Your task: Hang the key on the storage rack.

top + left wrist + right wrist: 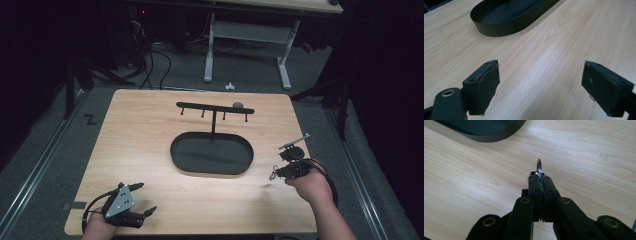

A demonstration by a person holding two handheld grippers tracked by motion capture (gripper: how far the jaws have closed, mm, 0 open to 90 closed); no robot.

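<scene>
One pale wooden table (150, 150) on grey carpet: left tongs (540, 85) gape empty, right tongs (539, 178) pinch a metal ring (539, 167).

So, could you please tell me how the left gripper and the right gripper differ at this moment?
The left gripper has its jaws wide apart with nothing between them, while the right gripper is shut on a thin metal ring held edge-on. In the high view the left gripper sits near the table's front edge, the right gripper beside the black oval tray. Both are black and hand-held.
</scene>
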